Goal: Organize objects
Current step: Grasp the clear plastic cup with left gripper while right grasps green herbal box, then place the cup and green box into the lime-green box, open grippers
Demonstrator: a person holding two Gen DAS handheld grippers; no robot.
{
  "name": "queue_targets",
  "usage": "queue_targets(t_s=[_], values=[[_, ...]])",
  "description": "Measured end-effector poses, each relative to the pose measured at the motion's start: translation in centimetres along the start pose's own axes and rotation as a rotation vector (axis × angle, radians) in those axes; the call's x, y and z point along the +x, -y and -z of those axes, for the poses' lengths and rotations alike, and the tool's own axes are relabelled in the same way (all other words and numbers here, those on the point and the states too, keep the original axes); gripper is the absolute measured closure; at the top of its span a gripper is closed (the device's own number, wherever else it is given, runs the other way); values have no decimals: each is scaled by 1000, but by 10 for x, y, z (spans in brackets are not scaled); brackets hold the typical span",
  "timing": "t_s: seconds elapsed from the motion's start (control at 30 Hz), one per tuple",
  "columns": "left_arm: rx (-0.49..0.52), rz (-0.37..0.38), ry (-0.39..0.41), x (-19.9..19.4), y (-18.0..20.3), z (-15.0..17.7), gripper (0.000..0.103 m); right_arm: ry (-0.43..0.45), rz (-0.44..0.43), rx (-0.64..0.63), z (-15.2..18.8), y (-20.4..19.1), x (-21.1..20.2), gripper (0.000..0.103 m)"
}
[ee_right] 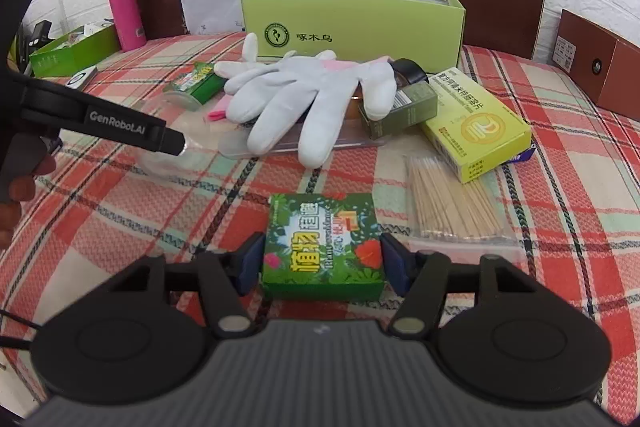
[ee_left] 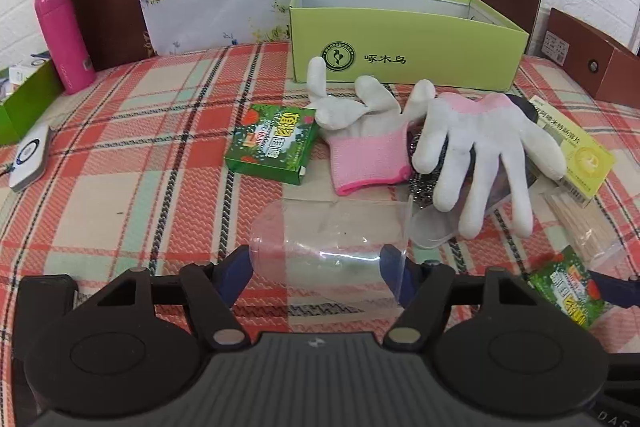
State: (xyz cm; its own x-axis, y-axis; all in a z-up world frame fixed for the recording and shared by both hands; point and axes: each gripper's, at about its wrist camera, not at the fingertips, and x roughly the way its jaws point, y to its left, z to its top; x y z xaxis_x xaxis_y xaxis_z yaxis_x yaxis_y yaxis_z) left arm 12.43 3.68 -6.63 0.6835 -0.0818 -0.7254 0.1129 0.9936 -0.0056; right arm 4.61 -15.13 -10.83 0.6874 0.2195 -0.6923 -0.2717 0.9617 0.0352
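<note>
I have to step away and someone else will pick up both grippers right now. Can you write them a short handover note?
Left hand-held gripper: shut on the clear plastic cup, which lies on its side.
Right hand-held gripper: shut on a green leafy box.
Both things sit low over the plaid cloth.
On the cloth: white gloves, yellow box, toothpick bag, second green leafy box.
Open green box at the back shows nothing inside from here.
Left: everything.

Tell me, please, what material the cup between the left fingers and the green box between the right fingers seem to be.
Cup: probably thin clear plastic; the tablecloth shows through it and it glints. Green box: likely glossy printed cardboard, with folded edges.
</note>
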Motion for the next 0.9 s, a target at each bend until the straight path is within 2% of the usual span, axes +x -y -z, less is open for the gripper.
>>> queue_targets(t_s=[0.13,0.17,0.2,0.3,0.4,0.47,0.5,0.57,0.7,0.9], values=[[16,11,15,-8,4,-3,34,-14,-40,3,-2,1,-6,42],[20,22,19,-11,4,-4,47,-10,-57,3,-4,0,-11,42],[19,42,18,-15,4,-6,69,0,-70,-2,-6,-1,-16,42],[-7,121,19,-24,2,-15,70,50,-96,-10,-19,-1,-31,42],[28,113,48,-28,8,-20,73,100,-93,-15,-34,1,-38,42],[20,103,33,-25,6,-18,78,123,-81,-17,-40,3,-41,42],[8,107,21,-23,4,-17,85,127,-80,-14,-41,4,-41,42],[-22,129,2,-19,-2,-14,90,120,-84,-14,-40,5,-39,42],[-27,143,17,-24,-4,-16,98,93,-87,-5,-36,7,-32,42],[-4,167,55,-35,0,-29,99,114,-88,0,-40,8,-35,42]])
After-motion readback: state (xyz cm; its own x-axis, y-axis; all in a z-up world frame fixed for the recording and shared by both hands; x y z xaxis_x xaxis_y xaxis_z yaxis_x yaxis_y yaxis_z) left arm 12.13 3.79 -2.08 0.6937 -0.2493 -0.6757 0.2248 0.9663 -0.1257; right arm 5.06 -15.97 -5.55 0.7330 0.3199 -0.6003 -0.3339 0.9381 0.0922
